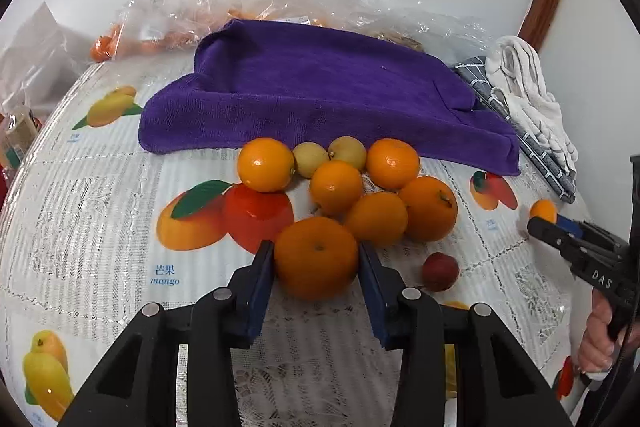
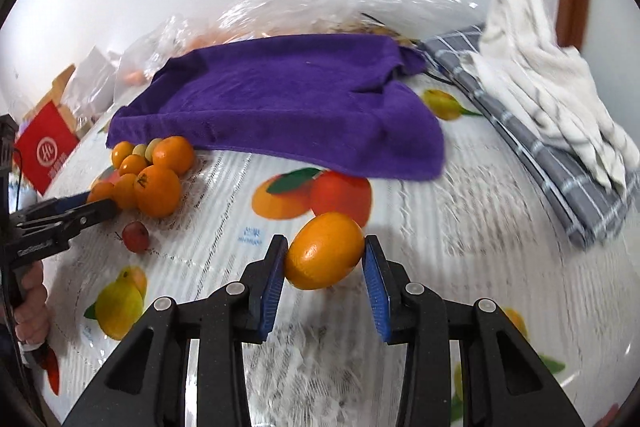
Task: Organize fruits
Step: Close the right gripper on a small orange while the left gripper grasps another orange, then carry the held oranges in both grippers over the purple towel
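In the left wrist view my left gripper (image 1: 317, 259) is shut on an orange (image 1: 316, 257) at the near edge of a cluster of oranges (image 1: 376, 217) with two pale yellow fruits (image 1: 347, 151) at its back. A small red fruit (image 1: 440, 271) lies alone to the right. My right gripper (image 2: 325, 259) is shut on a smooth orange (image 2: 325, 255), held over the tablecloth to the right of the cluster (image 2: 157, 183). The left gripper also shows in the right wrist view (image 2: 94, 205), and the right gripper in the left wrist view (image 1: 544, 221).
A purple towel (image 1: 320, 99) lies behind the cluster. Clear plastic bags (image 1: 192, 11) with more fruit sit at the back. A grey checked cloth (image 2: 552, 163) with white gloves (image 2: 540, 83) lies at the right. A red box (image 2: 46, 147) stands at the far left.
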Motion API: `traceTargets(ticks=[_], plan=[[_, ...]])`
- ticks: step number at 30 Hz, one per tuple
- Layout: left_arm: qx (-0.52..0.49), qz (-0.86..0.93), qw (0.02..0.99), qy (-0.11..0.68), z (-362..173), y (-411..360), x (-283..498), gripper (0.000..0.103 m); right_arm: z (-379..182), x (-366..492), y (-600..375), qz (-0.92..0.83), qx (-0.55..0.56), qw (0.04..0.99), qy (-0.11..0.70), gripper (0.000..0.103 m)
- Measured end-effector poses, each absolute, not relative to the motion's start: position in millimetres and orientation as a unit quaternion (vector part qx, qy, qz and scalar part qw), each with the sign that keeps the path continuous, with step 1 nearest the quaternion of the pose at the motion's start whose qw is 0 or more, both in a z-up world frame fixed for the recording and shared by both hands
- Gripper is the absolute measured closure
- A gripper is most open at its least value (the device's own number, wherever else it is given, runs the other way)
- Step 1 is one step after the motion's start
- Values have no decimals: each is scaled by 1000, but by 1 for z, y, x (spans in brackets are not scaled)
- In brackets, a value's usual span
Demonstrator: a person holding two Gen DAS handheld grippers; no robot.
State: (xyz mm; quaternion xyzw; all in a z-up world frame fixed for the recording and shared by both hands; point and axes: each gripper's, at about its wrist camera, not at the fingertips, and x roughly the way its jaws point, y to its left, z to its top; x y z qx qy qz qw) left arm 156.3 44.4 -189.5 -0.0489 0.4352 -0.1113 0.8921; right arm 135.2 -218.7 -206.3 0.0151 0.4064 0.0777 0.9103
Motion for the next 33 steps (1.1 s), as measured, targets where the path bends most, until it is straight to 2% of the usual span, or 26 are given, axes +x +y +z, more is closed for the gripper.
traceTargets(ticks=[13, 33], plan=[[-80, -74, 893, 436, -164, 71, 128, 64, -191, 120, -219, 75, 24, 914, 398, 65], [-73, -71, 916, 389, -78, 67, 128, 64, -114, 117, -223, 62, 30, 935, 349, 65]])
